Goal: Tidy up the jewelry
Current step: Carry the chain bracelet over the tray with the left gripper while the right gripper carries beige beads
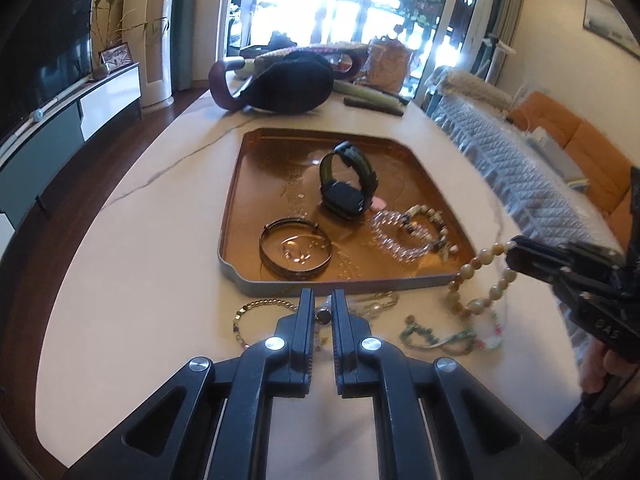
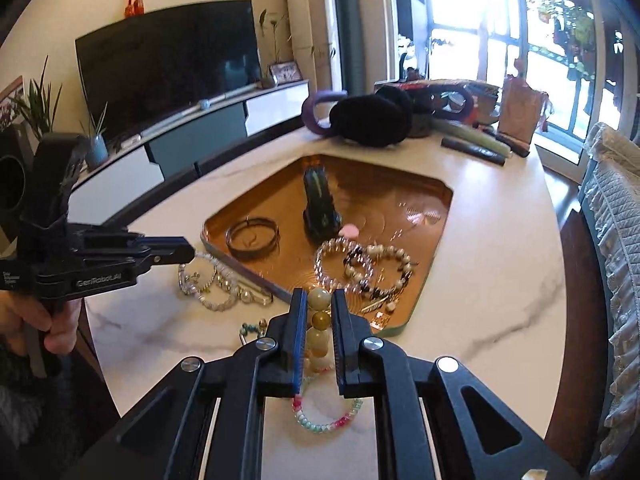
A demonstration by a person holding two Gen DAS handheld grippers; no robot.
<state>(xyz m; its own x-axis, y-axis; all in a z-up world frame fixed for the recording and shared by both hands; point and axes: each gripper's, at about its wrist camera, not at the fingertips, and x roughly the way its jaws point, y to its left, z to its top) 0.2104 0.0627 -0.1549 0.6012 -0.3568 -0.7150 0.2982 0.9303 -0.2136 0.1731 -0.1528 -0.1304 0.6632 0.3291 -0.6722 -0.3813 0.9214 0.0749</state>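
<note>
Here both claws, left claw (image 1: 322, 312) and right claw (image 2: 319, 307), pinch bracelets.

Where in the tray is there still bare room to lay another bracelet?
The tray is bare across its far end behind the watch, and along its far right side. Its near end is crowded: the bangle on the left, the crystal and pearl bracelets on the right.

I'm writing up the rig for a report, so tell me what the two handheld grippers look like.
Both are matte black plastic. The left gripper has two flat parallel fingers with ribbed inner pads, round silver pivot bolts and triangular cut-outs in its linkage arms. The right gripper matches, though its pad edges look blue. Seen side-on from the right wrist camera, the left gripper's body carries white lettering.
</note>
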